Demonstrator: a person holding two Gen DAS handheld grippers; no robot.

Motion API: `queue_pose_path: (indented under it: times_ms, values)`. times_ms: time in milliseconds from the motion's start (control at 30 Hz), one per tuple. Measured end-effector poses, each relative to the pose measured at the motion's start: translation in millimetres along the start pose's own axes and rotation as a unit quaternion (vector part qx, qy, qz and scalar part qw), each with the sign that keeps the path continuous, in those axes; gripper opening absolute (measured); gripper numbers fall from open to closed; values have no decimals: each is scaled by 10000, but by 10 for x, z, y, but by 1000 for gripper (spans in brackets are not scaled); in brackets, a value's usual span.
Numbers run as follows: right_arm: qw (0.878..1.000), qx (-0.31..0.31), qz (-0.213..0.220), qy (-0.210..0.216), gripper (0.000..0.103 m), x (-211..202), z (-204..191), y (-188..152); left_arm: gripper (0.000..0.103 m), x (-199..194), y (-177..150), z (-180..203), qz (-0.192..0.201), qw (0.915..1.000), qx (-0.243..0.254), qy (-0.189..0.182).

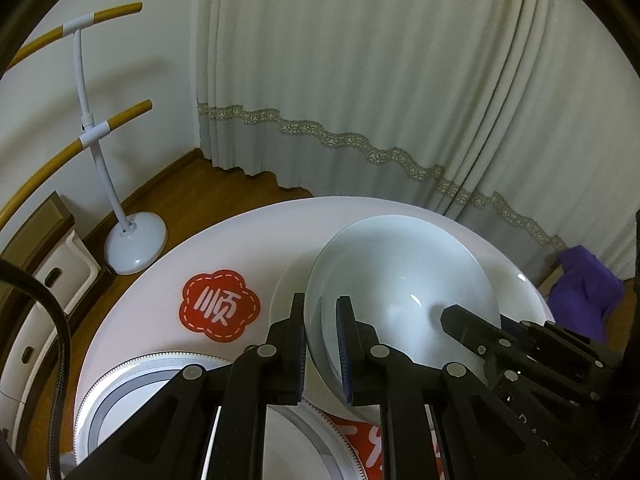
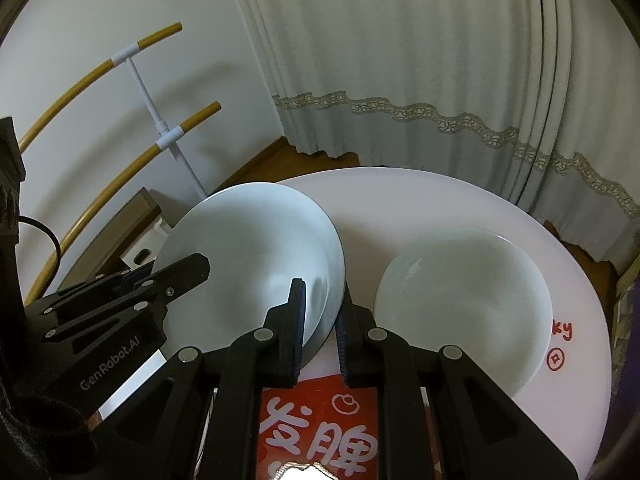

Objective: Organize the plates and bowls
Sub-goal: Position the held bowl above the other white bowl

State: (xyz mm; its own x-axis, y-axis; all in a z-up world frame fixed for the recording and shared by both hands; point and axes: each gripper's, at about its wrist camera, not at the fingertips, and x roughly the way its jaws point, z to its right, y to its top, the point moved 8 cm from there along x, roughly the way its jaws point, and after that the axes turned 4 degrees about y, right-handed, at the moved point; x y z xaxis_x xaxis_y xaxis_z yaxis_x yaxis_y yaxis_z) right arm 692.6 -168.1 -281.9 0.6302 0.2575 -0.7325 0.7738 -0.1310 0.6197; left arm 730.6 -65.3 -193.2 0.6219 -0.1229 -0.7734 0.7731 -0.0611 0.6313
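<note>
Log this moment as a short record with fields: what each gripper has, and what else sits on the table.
left gripper: shut on rim of held bowl
right gripper: shut on opposite rim of the same bowl
held bowl: tilted, lifted off the table
second bowl: upright on round white table, right of held bowl
patterned plate: on table, below left gripper
red sticker: on tabletop

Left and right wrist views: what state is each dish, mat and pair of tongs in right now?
Pale glazed ceramic bowl: empty, tipped, gripped at opposite rims.
Left tongs: shut on that bowl's rim.
Right tongs: shut on its other rim.
Second pale ceramic bowl: empty, upright on the round white table, untouched.
Grey-rimmed patterned white plate: lying flat.
Red flower-shaped mat: lying flat, uncovered.
</note>
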Motion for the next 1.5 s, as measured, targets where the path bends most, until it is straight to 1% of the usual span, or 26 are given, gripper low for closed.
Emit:
queue_pose_path:
  times_ms: [267,500,633,867,1033,1133,1233,1500]
  values:
    - [9997,204,19,-121,16,-18,5,-46,10,21,13,12,-33,10000,30,-18]
    - [9995,173,-69,-252,17,-12,-46,-44,10,45,29,-21,-33,10000,17,-15]
    - [9995,202,-180,-189,20,-11,-63,-58,10,81,24,-9,-79,10000,5,-37]
    - [9982,462,-333,-167,20,2,1,-62,10,106,39,-4,-136,9999,28,-69]
    - [9981,473,-368,-169,20,13,-24,-26,10,135,56,-34,-146,9999,-9,-78]
    - [9976,544,-414,-100,20,34,11,24,10,152,64,-31,-156,9998,-27,-90]
    - [9975,544,-438,-93,19,50,23,39,10,173,59,-28,-182,9998,-31,-99]
    - [9977,416,-481,-231,19,92,2,88,12,288,79,-38,-243,9996,-83,-126]
